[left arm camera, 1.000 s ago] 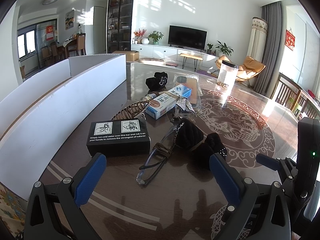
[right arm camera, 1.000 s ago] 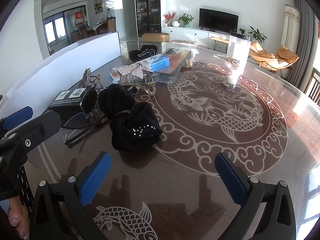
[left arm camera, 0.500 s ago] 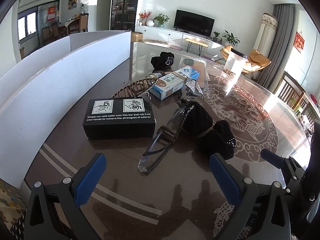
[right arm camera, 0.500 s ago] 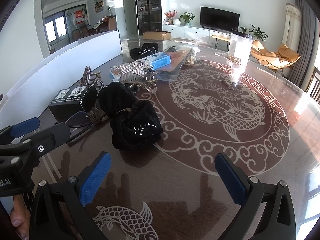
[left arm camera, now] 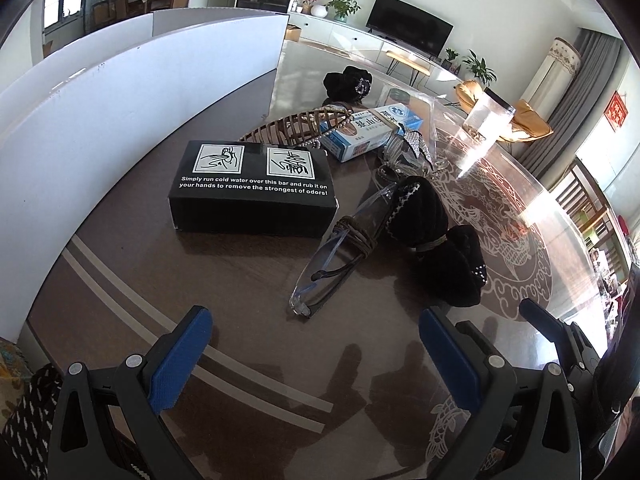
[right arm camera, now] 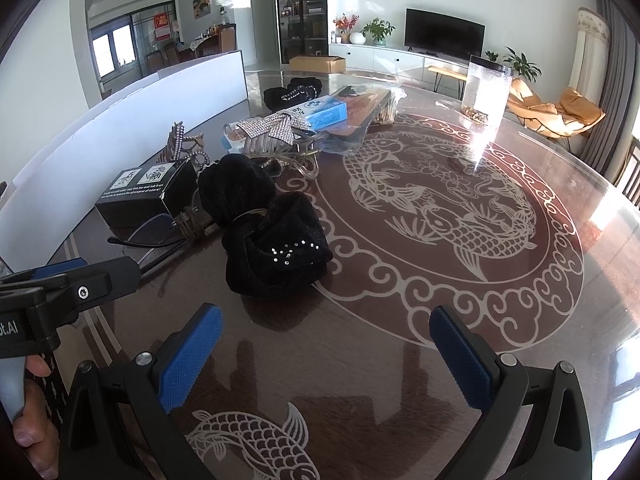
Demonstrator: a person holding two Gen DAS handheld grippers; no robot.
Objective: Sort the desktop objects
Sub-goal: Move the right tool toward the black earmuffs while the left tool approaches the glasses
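Observation:
A black box (left arm camera: 250,188) with white print lies on the dark table, also in the right wrist view as black box (right arm camera: 146,196). Clear glasses (left arm camera: 340,256) wrapped with a brown cord rest beside a black velvet bow (left arm camera: 444,256), seen closer as black velvet bow (right arm camera: 268,232). Behind them sit a blue-and-white carton (left arm camera: 370,130), a rhinestone hair clip (left arm camera: 296,126) and a second black hair piece (left arm camera: 348,84). My left gripper (left arm camera: 316,356) hovers open just short of the glasses. My right gripper (right arm camera: 326,354) is open over bare table, in front of the bow.
A white partition board (left arm camera: 120,108) runs along the table's left side. A clear plastic container (right arm camera: 484,88) stands far right, and a flat packet (right arm camera: 360,114) lies behind the carton. The table (right arm camera: 440,320) has a fish pattern. A hand (right arm camera: 28,412) holds the left gripper.
The left gripper has tilted down and moved nearer the black box and glasses. The right gripper has held almost still. Both stay open.

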